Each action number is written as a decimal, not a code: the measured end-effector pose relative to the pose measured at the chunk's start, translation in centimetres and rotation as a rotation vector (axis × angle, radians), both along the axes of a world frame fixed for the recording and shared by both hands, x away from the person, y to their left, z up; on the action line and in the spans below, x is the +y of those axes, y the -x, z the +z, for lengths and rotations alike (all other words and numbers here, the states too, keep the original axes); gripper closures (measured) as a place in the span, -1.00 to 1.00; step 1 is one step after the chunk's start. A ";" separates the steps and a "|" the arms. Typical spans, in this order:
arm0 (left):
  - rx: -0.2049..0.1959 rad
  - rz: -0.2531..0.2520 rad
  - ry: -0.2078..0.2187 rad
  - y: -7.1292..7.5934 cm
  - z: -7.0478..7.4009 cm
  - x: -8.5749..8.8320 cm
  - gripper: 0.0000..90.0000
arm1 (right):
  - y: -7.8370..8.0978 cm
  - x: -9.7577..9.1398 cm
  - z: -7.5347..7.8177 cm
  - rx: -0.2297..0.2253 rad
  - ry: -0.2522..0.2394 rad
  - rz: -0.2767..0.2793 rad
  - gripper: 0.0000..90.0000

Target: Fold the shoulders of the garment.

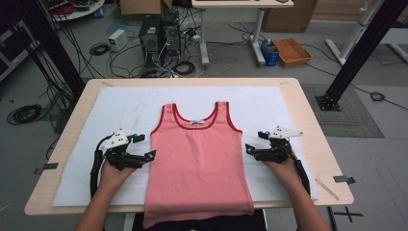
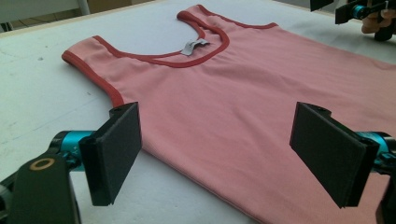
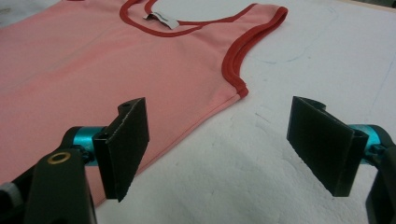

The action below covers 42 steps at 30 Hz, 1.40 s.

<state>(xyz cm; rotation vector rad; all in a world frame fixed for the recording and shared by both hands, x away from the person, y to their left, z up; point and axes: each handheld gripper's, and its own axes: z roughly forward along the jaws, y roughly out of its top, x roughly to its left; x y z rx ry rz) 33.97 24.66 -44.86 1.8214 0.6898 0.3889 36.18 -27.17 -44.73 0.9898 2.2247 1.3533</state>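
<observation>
Pink top [image 1: 198, 163] laid flat, front up, on white mat [image 1: 120, 103] covering table [image 1: 308, 115]. Neckline and armholes trimmed in red; grey label [image 1: 196, 122] inside neck. Straps toward far edge; hem hanging over near edge, between the person's forearms.

Left gripper [image 1: 150, 155] held in left hand [image 1: 113, 174], just beside the top's left side seam, below the armhole. Jaws spread wide, nothing between them. Pointed toward the top. Contact with fabric not determinable from high view.

Left gripper [image 2: 217, 154] seen along its own jaws: pads [image 2: 116, 149] well apart, raised above the mat, side seam and pink fabric lying beyond the gap. No fabric pinched. Label [image 2: 194, 46] visible at neckline; other gripper visible at far upper right.

Right gripper [image 1: 249, 149] held in right hand [image 1: 279, 168], just beside the top's right side seam, at about the same level as left gripper. Jaws spread wide, empty.

Right gripper [image 3: 217, 149] seen along its own jaws: pads [image 3: 128, 144] well apart, above mat [image 3: 303, 60]. Side seam of top [image 3: 93, 60] running past one pad; other pad over bare mat. Armhole end just beyond the gap. No fabric pinched.

Floor beyond table: cables, computer cases [image 1: 159, 33], orange crate [image 1: 291, 50].
</observation>
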 end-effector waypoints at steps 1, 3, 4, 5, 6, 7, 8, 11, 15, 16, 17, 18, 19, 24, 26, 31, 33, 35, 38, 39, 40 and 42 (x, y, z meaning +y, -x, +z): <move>-0.001 0.001 -0.001 0.0 0.0 0.0 -0.62 | 0.0 0.0 0.0 -0.001 0.001 0.001 -0.54; 0.000 0.001 -0.004 0.0 0.0 -0.1 -0.62 | 0.0 0.0 0.0 -0.003 0.000 0.001 -0.54; -0.001 0.002 -0.003 0.0 0.0 -0.1 -0.62 | 0.0 0.0 0.0 -0.005 0.004 0.003 -0.54; -0.002 0.003 -0.005 0.0 0.0 -0.1 -0.62 | 0.0 0.0 0.0 -0.005 0.003 0.005 -0.54; -0.002 0.003 -0.005 0.0 0.0 -0.1 -0.62 | 0.0 0.0 0.0 -0.006 0.003 0.005 -0.54; -0.001 0.003 -0.005 0.0 0.0 -0.1 -0.62 | 0.0 0.0 0.0 -0.007 0.005 0.005 -0.54; 0.001 0.003 -0.005 0.0 0.0 -0.1 -0.62 | 0.0 0.1 0.0 -0.007 0.007 0.003 -0.54; 0.000 0.004 -0.004 0.0 0.0 -0.1 -0.62 | 0.0 0.1 0.0 -0.008 0.006 0.000 -0.54; 0.000 0.007 -0.006 0.0 0.0 -0.1 -0.62 | 0.0 0.0 0.0 0.006 -0.004 -0.004 -0.54; 0.000 0.007 -0.006 0.0 0.0 -0.1 -0.62 | 0.0 0.0 0.0 0.006 -0.004 -0.004 -0.54; 0.001 0.005 -0.006 0.0 0.0 -0.1 -0.62 | -0.1 0.0 0.1 0.020 -0.007 -0.002 -0.54; 0.002 0.006 -0.005 0.0 0.0 -0.1 -0.62 | -0.1 0.0 0.1 0.024 -0.006 0.000 -0.54; 0.002 0.006 -0.005 0.0 0.0 -0.1 -0.62 | -0.1 0.0 0.1 0.024 -0.006 0.000 -0.54; 0.003 0.007 -0.002 0.0 0.0 0.0 -0.62 | -0.3 0.2 0.8 0.023 -0.021 0.007 -0.54; 0.012 0.013 0.005 -0.1 0.0 0.0 -0.62 | -0.4 0.2 1.1 0.013 -0.037 0.001 -0.54; 0.014 0.013 0.010 -0.1 0.0 0.1 -0.62 | -0.6 0.5 1.9 0.021 -0.021 -0.001 -0.54; 0.013 0.017 0.010 -0.1 0.0 0.1 -0.62 | -0.9 0.6 2.6 0.012 -0.023 -0.011 -0.54; 0.014 0.017 0.010 -0.1 0.0 0.1 -0.62 | -1.4 0.8 3.2 0.014 -0.019 -0.012 -0.54; 0.013 0.017 0.009 -0.1 0.0 0.1 -0.62 | -2.0 1.3 4.1 0.019 -0.015 -0.013 -0.54; 0.013 0.018 0.009 -0.1 0.0 0.1 -0.62 | -2.0 1.3 4.1 0.019 -0.015 -0.013 -0.54; 0.014 0.017 0.009 -0.1 0.0 0.1 -0.62 | -2.3 1.6 4.3 0.023 -0.011 -0.014 -0.54; 0.015 0.017 0.011 -0.1 0.0 0.1 -0.62 | -2.8 2.0 4.7 0.025 -0.001 -0.010 -0.54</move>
